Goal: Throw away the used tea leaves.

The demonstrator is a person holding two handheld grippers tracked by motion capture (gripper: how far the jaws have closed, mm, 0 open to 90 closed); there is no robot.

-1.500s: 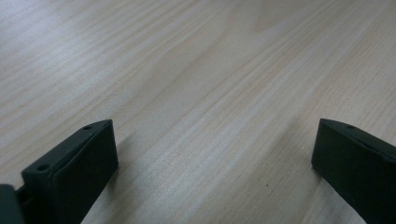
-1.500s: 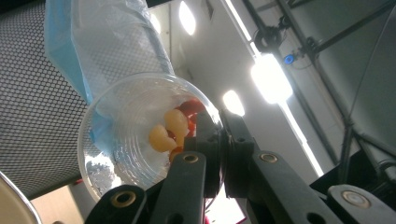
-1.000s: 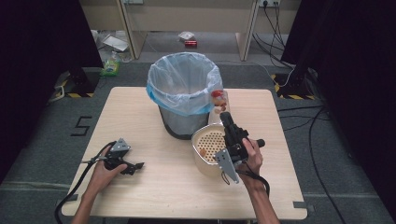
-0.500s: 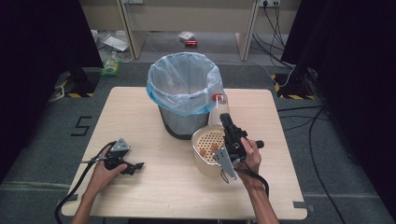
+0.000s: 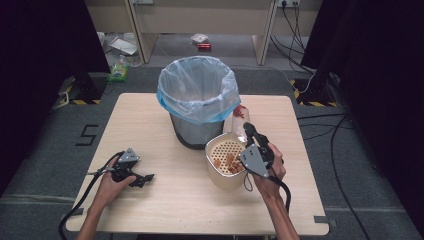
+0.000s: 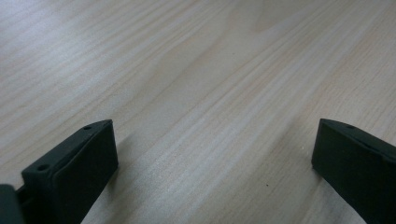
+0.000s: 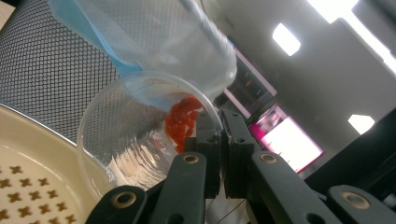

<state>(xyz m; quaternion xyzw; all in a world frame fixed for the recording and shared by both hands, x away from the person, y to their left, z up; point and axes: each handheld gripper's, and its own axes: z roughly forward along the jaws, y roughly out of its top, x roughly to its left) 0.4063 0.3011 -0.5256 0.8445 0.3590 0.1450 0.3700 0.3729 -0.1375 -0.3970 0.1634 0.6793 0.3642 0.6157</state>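
A clear plastic cup point(image 5: 240, 121) lies tilted between the bin and a cream strainer bowl point(image 5: 223, 176), its mouth over the bowl's far rim. My right gripper point(image 5: 248, 131) is shut on the cup's wall. In the right gripper view the cup point(image 7: 135, 140) faces me mouth first, with red pieces point(image 7: 182, 120) at its far end, and my right gripper point(image 7: 220, 137) pinches its rim. Orange-brown pieces point(image 5: 226, 161) lie in the strainer. My left gripper point(image 5: 144, 178) rests on the table at the front left, open; in its own view my left gripper point(image 6: 215, 149) spans bare wood.
A black mesh bin point(image 5: 196, 129) lined with a blue bag point(image 5: 197, 107) stands mid-table, just behind the strainer; it looms close at the left as the mesh bin point(image 7: 46, 79) in the right gripper view. Cables trail from both grippers off the table's point(image 5: 150, 125) front edge.
The right gripper has brought the cup a little nearer and lower, from beside the bin's rim toward the strainer. The left gripper has stayed put.
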